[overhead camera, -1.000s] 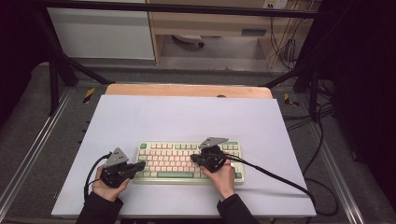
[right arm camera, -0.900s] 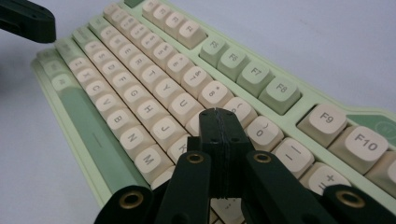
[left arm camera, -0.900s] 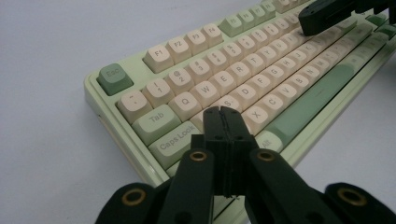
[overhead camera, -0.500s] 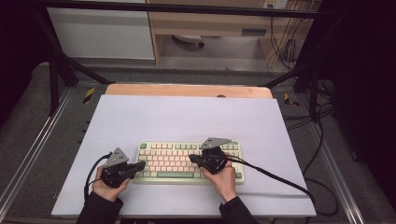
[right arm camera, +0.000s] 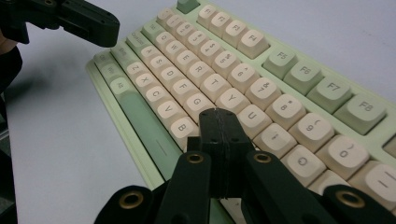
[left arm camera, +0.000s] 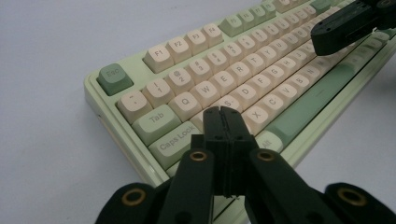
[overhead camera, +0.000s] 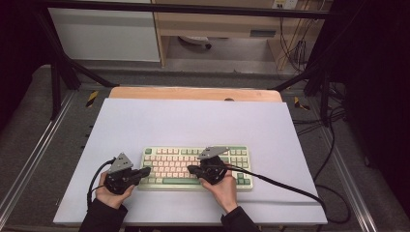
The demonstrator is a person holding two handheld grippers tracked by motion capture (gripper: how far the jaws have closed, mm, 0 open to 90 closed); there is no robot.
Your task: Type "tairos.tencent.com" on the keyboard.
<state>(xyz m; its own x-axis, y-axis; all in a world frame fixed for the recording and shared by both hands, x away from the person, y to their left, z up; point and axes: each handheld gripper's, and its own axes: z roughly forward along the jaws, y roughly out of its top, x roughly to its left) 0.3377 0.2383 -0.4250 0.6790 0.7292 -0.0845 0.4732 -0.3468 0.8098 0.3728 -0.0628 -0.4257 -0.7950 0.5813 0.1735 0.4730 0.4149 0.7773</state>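
Note:
A pale green keyboard [overhead camera: 169,155] with cream and green keys lies near the front of the white table top. My left gripper [overhead camera: 146,170] sits at the keyboard's left end, jaws shut and holding nothing. In the left gripper view its tip [left arm camera: 222,110] hovers over the keyboard [left arm camera: 261,70] near the Caps Lock row; touch cannot be told. My right gripper [overhead camera: 190,169] is shut and holds nothing, pointing left over the middle keys. In the right gripper view its tip [right arm camera: 218,112] is above the keys around G and H of the keyboard [right arm camera: 280,70], with the left gripper [right arm camera: 79,18] farther off.
The white table top [overhead camera: 193,121] stretches behind the keyboard to a wooden strip [overhead camera: 193,93]. The right gripper's black cable [overhead camera: 290,186] trails off to the front right. Metal frame rails [overhead camera: 29,159] run along both sides. More cables hang at the back right.
The right gripper has edged slightly to the left over the keys. The left gripper has kept still. Both stay shut.

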